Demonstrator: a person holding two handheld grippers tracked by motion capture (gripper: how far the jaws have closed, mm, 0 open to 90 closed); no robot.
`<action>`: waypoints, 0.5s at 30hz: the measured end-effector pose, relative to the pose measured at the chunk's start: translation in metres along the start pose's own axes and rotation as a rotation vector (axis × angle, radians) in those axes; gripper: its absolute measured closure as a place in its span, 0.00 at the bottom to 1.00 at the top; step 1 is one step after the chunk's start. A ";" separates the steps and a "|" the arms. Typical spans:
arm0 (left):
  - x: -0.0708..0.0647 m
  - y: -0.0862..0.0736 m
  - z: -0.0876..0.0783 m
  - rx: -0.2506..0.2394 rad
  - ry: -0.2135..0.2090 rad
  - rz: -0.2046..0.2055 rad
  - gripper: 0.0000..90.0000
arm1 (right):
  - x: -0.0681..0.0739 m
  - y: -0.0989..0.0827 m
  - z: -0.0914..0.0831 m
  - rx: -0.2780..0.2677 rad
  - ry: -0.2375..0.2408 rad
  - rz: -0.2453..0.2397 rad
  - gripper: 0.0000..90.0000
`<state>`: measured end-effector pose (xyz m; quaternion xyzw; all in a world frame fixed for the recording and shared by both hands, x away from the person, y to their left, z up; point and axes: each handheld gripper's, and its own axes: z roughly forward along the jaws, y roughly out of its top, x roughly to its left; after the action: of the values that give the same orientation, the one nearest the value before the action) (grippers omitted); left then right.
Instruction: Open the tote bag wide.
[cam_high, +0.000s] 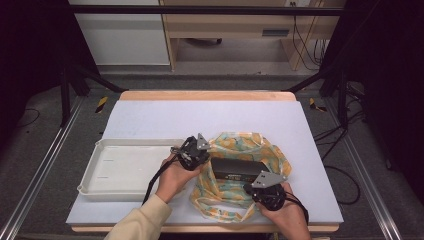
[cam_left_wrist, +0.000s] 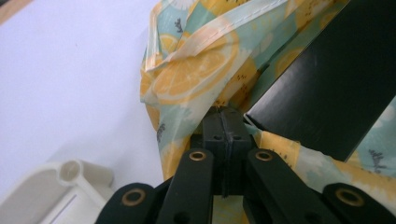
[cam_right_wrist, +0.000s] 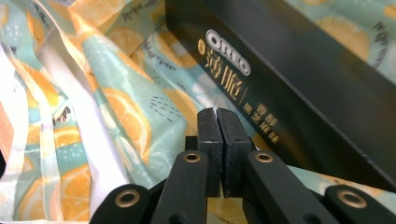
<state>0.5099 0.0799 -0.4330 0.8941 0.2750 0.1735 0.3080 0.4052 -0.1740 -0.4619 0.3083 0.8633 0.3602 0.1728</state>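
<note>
Lemon-print bag (cam_high: 235, 172) lies crumpled on the desk (cam_high: 150, 120), right of centre, w/ a black Oreo box (cam_high: 239, 170) sitting in its folds.

Far left: white tray (cam_high: 125, 170), near desk's left edge, apart from the bag.

Left gripper (cam_high: 192, 152) is at the bag's left rim. In left gripper view its jaws stand fully closed, a fold of the printed fabric (cam_left_wrist: 196, 79) pinched at the tips; box corner (cam_left_wrist: 327, 93) just beside them on the right.

Centre: box lies flat, long side across the desk, fabric around it on all sides. Cannot tell whether it's inside the bag's mouth or just resting on top.

Right gripper (cam_high: 267, 192) at bag's near right edge. In right gripper view jaws are together, tips against fabric (cam_right_wrist: 140, 116) just beside the box's lettered face (cam_right_wrist: 243, 84); looks like a thin layer is caught, but the pinch itself is hidden by the tips.

Handling, my read: bag is thin, soft, floppy; will sag and slide, so grip the hem/seam, not mid-panel. Box stiff, light, smooth-faced, prob. slips off if fabric tilts. Lifting both rims evenly should keep it cradled.
</note>
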 end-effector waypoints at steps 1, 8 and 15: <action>0.000 0.000 0.000 0.000 0.000 0.000 1.00 | 0.000 -0.001 0.001 -0.002 0.002 -0.001 0.99; -0.003 -0.005 0.004 0.068 -0.001 0.022 1.00 | 0.000 -0.006 0.005 0.036 0.023 0.012 1.00; -0.004 -0.009 0.005 0.080 -0.010 0.018 1.00 | -0.005 -0.007 -0.003 0.007 0.004 0.032 1.00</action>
<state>0.5061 0.0809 -0.4432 0.9090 0.2719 0.1607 0.2720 0.4046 -0.1826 -0.4650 0.3218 0.8600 0.3605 0.1643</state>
